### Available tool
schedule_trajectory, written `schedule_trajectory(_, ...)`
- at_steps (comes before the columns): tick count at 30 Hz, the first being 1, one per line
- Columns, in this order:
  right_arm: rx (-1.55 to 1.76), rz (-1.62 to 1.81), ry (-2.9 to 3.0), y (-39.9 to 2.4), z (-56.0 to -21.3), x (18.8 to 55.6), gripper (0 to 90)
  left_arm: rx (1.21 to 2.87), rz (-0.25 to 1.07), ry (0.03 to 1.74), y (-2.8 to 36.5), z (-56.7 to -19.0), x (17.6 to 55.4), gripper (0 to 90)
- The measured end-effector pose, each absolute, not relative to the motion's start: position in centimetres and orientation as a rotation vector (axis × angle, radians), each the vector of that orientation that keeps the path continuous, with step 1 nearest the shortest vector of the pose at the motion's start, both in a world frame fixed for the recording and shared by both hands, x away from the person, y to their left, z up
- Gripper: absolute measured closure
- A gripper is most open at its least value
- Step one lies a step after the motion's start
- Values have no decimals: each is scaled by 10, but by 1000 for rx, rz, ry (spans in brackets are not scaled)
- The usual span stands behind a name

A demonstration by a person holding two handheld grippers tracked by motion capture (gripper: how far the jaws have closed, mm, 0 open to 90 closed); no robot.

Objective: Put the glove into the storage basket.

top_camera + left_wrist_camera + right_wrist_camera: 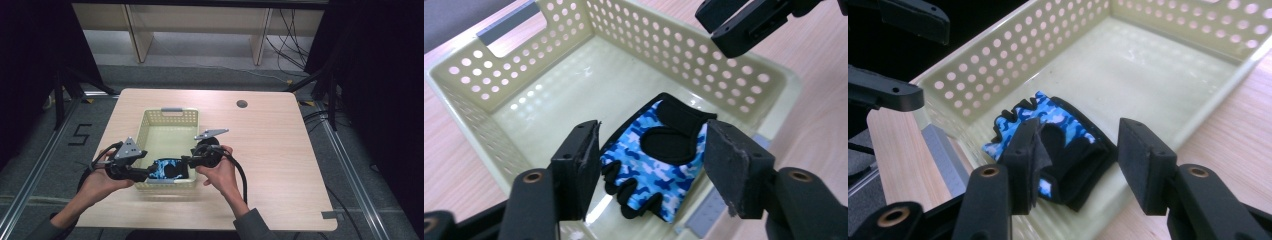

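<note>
Pale wood covers the table [280, 150], which stands on a grey floor with dark curtains at both sides and light shelving at the far end. On the table's left half sits a cream basket [170, 116] with holes in its walls and a grey handle at each short end. A blue camouflage glove [167, 169] with a black palm patch lies flat on the basket floor at the near end. Its long axis runs left to right across the basket — finger stubs toward the left, cuff toward the right. The left gripper [146, 173] reaches over the basket's near left corner, jaws apart above the glove and pressing nothing. The right gripper [186, 161] comes in from the near right — jaws apart too, clear of the glove.
</note>
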State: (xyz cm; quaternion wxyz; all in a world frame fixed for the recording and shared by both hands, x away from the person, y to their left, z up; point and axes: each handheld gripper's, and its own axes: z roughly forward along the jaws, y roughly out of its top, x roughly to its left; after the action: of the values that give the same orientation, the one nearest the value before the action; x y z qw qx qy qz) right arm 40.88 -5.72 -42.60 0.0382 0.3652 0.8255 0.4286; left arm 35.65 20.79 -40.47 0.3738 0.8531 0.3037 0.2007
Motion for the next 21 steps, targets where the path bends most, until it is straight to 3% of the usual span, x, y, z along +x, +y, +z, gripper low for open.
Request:
schedule_trajectory(12,1124,1397,2469,-92,-417,393,410,2095,433,784,197,-402,334,325)
schedule_trajectory(21,1117,1365,2448,-109,-420,383,371,2015,384,774,189,-407,319,313)
